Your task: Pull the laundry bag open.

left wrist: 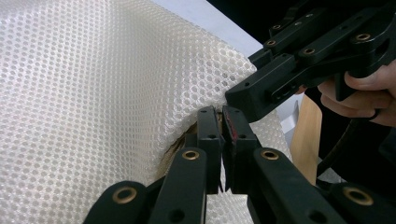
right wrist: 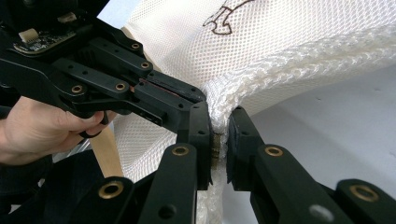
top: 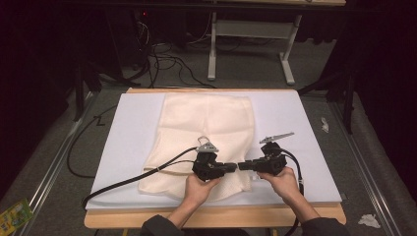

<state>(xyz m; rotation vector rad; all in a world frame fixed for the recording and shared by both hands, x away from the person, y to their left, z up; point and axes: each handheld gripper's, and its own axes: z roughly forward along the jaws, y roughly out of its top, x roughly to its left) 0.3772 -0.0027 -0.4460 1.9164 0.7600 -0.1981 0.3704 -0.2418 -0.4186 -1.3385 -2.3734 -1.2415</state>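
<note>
Both tools [top: 241, 166] clamped on mesh cloth [top: 206, 123]

1 mesh cloth [top: 206, 128], 2 grippers, 1 table [top: 295, 118].

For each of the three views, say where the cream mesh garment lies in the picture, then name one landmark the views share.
High view: the cream mesh garment lies spread on the white table cover, centre, its near right corner pinched.
Left gripper view: it covers the left and centre, a fold between that gripper's jaws.
Right gripper view: it runs across the top and right, its corded hem between the jaws.
Shared landmark: the pinched corner where the left gripper and right gripper meet.
</note>
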